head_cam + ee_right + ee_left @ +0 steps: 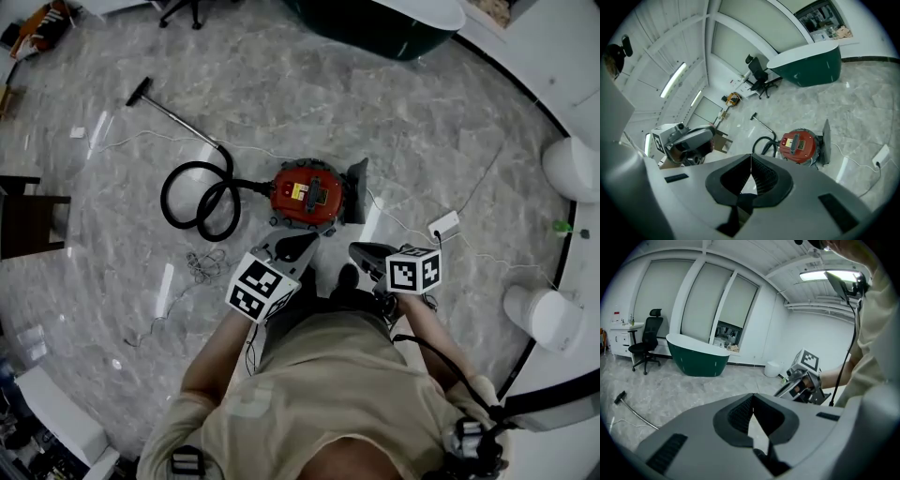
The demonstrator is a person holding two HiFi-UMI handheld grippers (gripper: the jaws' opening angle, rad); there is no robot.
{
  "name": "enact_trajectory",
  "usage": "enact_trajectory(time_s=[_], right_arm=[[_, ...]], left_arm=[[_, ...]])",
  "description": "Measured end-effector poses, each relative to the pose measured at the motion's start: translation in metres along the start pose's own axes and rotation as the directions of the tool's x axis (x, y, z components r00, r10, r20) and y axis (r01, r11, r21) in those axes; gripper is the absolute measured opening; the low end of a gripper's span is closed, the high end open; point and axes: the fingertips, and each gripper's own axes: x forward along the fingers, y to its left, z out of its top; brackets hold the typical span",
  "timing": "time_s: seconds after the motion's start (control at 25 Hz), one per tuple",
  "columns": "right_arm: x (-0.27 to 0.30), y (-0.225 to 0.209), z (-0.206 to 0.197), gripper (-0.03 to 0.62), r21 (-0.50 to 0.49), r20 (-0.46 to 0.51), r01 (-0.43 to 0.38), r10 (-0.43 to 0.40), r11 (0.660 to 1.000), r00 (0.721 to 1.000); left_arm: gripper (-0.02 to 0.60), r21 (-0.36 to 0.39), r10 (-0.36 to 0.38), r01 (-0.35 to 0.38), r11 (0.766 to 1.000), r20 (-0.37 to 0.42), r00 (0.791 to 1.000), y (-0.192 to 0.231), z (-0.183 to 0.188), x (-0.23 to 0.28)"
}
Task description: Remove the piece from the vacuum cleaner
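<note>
You are holding 2 grippers over a marble floor. The left gripper and right gripper are both showing jaws closed tip to tip, gripping nothing. The red vacuum cleaner is sitting beyond them, untouched, with its black hose coiling leftward and a dark panel against its right side.

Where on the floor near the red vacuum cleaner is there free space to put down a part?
The bare floor between the vacuum cleaner and the green bathtub is the widest free patch. Left of it the hose loop and loose cables crowd the floor; right, the power strip and its cord.
</note>
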Motion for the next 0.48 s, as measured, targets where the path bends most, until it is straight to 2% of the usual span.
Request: enact_trajectory(time_s=[0.24,0.48], right_arm=[[0.023,-0.033,0.006,0.002,0.02,-0.001,0.15,-0.15,0.989,0.989],[0.029,-0.085,0.005,0.002,0.074,-0.025,0.249,-0.247,0.966,0.969]], left_arm=[[0.003,-0.023,-0.061,0.06,0.998,-0.039,0.997,0.039,-0.018,0.005],[0.003,-0.026,-0.116,0.114,0.993,-0.079,0.99,0.046,-0.024,0.023]])
